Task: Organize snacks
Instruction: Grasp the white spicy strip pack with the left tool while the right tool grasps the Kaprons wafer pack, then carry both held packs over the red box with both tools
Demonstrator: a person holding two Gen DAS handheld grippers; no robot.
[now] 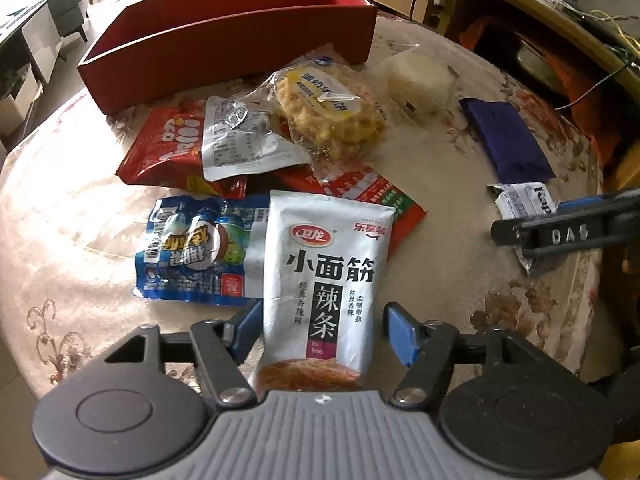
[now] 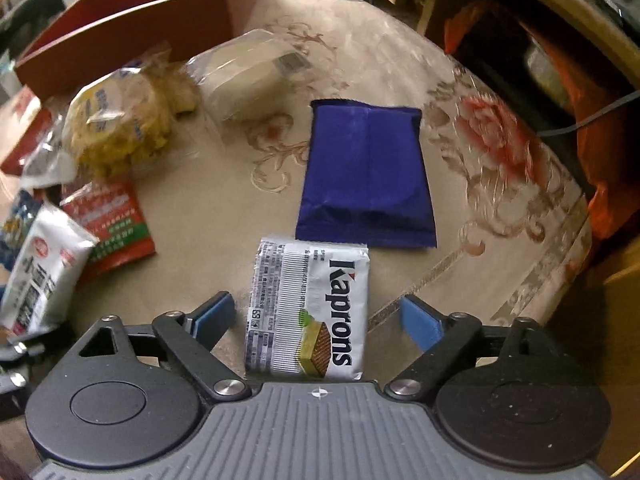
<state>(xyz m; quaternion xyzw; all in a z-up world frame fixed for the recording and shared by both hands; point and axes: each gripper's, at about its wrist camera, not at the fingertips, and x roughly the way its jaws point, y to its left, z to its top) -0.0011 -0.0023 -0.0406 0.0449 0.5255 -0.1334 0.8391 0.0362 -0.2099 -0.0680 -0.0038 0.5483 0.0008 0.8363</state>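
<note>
Far left, my long red cardboard box (image 1: 224, 36) waits with nothing showing inside, at the back of the floral-cloth surface (image 1: 80, 272). In front of it the pile: a red foil snack bag (image 1: 160, 148), a blue printed pouch (image 1: 192, 252), a clear-wrapped yellow crispy cake (image 1: 328, 108).

My left claw (image 1: 322, 334) straddles the white plastic spicy-strip packet (image 1: 324, 276), jaws apart; one pad looks near the edge and the other stands clear, so no grip. That packet is light, soft and slick, I reckon; I'd pinch across the lower body, not the crimped seam.

On the right, my right claw (image 2: 316, 322) hangs wide over the small white Kaprons wafer pack (image 2: 308, 308), pads well clear. It's probably light and brittle, so I'd squeeze its long sides gently. Beyond lies the flat dark-blue foil wrapper (image 2: 366, 176).
</note>
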